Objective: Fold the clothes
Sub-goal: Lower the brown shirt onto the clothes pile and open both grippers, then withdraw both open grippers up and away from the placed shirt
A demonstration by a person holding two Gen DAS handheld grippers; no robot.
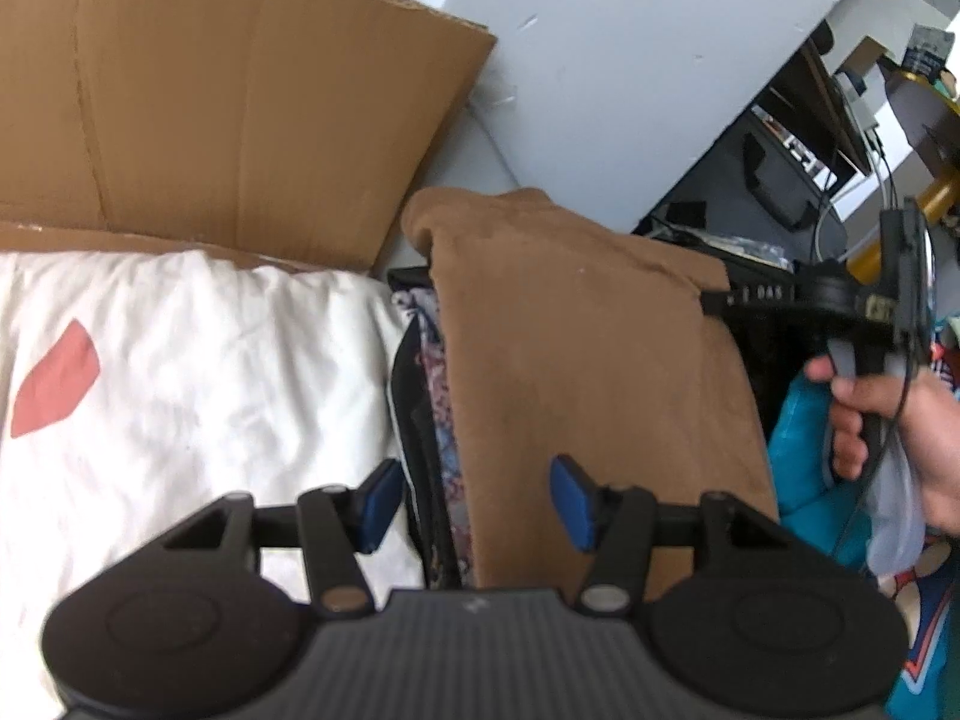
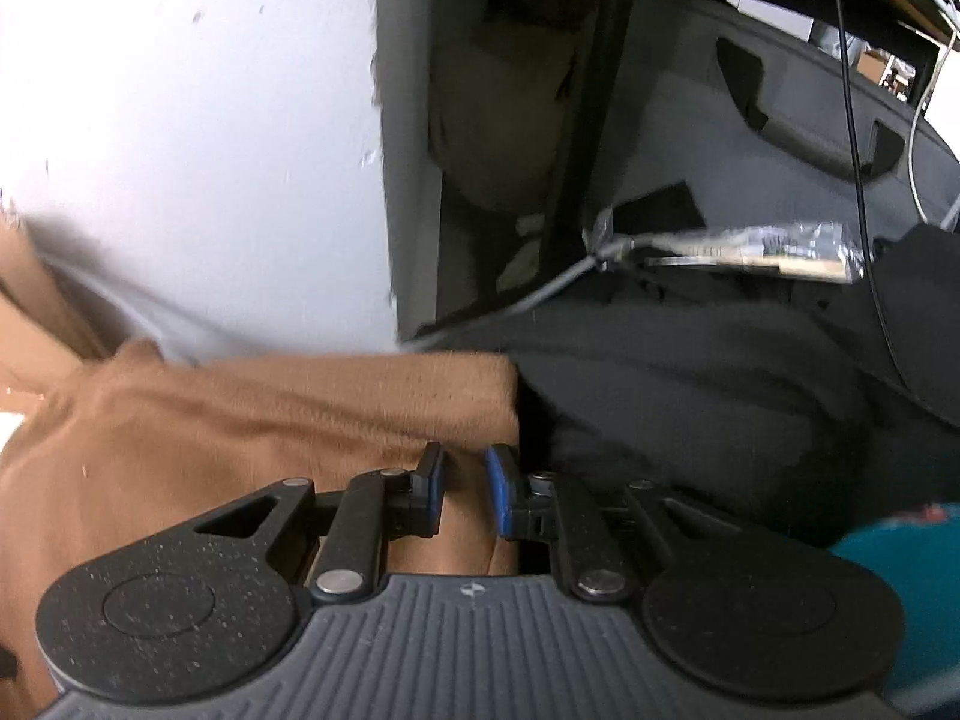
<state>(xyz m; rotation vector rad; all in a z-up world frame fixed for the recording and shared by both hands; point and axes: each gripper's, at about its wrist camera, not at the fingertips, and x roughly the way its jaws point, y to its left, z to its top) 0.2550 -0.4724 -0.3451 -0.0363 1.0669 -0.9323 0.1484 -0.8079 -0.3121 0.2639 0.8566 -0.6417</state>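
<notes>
A brown garment (image 1: 576,354) hangs folded over a black bar, draped down on top of dark patterned clothes (image 1: 435,396). My left gripper (image 1: 474,504) is open, its blue pads (image 1: 378,501) wide apart just in front of the garment's lower part, holding nothing. My right gripper (image 2: 465,489) has its jaws nearly together, with a narrow gap, at the brown garment's (image 2: 252,426) right edge. The frames do not show whether the cloth is pinched. In the left wrist view the right gripper's body (image 1: 864,306) and the hand holding it sit at the far right.
A white bedding bundle with a pink patch (image 1: 180,372) lies at left. An open cardboard box (image 1: 240,108) stands behind it. A white wall panel (image 1: 630,60), a grey surface with cables (image 2: 720,210) and teal cloth (image 1: 798,438) are at right.
</notes>
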